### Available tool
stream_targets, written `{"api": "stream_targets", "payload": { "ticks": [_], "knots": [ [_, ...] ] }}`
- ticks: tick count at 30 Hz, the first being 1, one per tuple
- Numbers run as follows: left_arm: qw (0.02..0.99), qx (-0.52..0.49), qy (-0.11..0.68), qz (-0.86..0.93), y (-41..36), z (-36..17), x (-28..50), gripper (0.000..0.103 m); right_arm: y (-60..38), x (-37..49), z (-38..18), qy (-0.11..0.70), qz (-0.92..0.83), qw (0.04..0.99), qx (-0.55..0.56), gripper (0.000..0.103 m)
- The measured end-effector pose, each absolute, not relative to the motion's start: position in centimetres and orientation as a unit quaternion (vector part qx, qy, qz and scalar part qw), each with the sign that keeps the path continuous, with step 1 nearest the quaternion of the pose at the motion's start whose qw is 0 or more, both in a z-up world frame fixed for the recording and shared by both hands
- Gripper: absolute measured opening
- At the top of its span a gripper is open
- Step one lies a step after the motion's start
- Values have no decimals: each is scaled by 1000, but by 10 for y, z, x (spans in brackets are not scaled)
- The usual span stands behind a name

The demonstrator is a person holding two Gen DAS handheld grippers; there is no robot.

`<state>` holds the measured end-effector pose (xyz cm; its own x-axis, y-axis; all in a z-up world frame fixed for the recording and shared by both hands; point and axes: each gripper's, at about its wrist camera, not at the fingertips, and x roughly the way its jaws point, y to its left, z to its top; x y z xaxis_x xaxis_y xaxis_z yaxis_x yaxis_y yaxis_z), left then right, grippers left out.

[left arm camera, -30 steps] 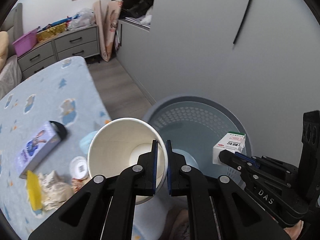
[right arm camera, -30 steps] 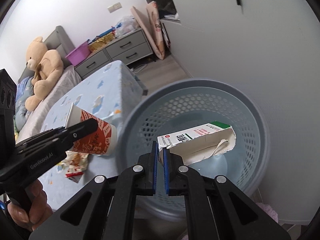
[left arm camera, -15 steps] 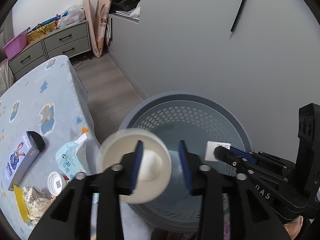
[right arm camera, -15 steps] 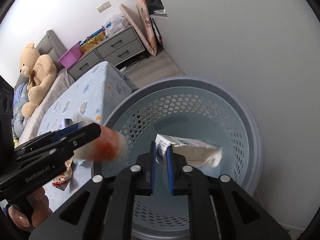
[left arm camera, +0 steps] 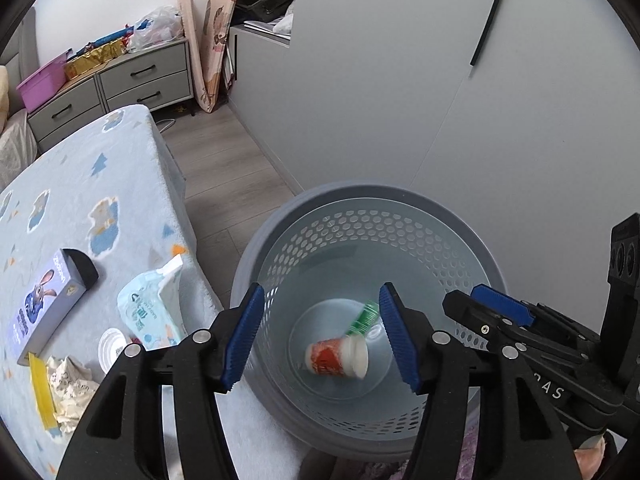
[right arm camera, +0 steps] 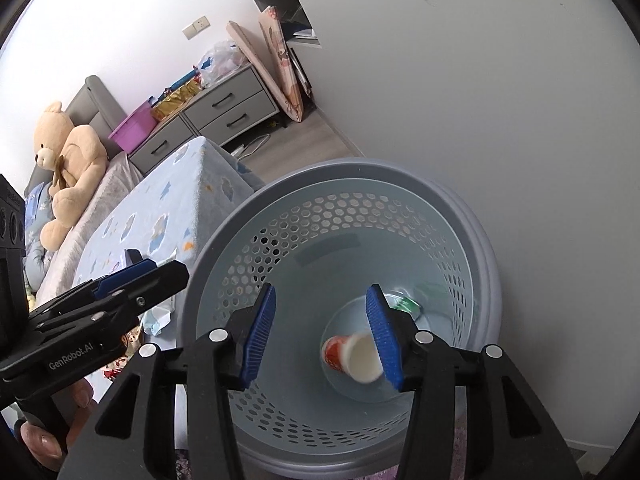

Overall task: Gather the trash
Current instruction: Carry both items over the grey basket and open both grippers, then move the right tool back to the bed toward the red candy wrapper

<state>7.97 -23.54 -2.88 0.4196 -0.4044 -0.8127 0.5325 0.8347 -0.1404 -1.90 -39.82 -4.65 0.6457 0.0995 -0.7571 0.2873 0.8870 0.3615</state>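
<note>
Left gripper (left arm camera: pixel 320 332): hung over the bin (left arm camera: pixel 280 240), jaws opening, nothing between the blue pads (left arm camera: pixel 242 336). Right gripper (right arm camera: pixel 320 334): likewise above the bin, jaws opening, empty, pads apart. Seen from the left wrist, the right gripper reached in from the right edge, over the bin's rim; seen from the right wrist, the left gripper came in from the left, held by a hand (right arm camera: pixel 44 436) at the lower corner.

Down on the bin floor: a paper cup (left arm camera: pixel 338 356) on its side, red print, white mouth turned right. Just beside it, a carton (left arm camera: pixel 362 318) with a green end, partly blurred, touching or nearly touching the cup. Bin itself: round, grey, perforated wall, stood on the floor against a pale wall and right beside the bed.

On the bed (left arm camera: pixel 80 200), pale blue cover with cartoon patches, more trash left lying: a wipes pack (left arm camera: pixel 152 308) near the edge, a small round lid (left arm camera: pixel 112 346) beside it, a purple box (left arm camera: pixel 44 304) further left, crumpled paper (left arm camera: pixel 72 388) and a yellow strip (left arm camera: pixel 42 396) at the lower left.

Further off: grey drawers (left arm camera: pixel 140 84) against the far wall, a teddy bear (right arm camera: pixel 64 160) at the bedhead.
</note>
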Motion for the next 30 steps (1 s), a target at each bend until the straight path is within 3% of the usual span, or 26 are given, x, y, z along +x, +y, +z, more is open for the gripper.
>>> {"api": "stream_targets", "payload": {
  "ticks": [8,17,30],
  "knots": [
    [847,61,455,-267,-225,-27,76,62,-392,-27,-45,415,-60,880,223,55],
    [858,48,442,-258,-207,-18,64,65,-378,-37,-40,409,-68,886,207,72],
    [886,17,414,-210,-137,2,52,68,-330,-41,-22,393,-47,900,182,85]
  ]
}}
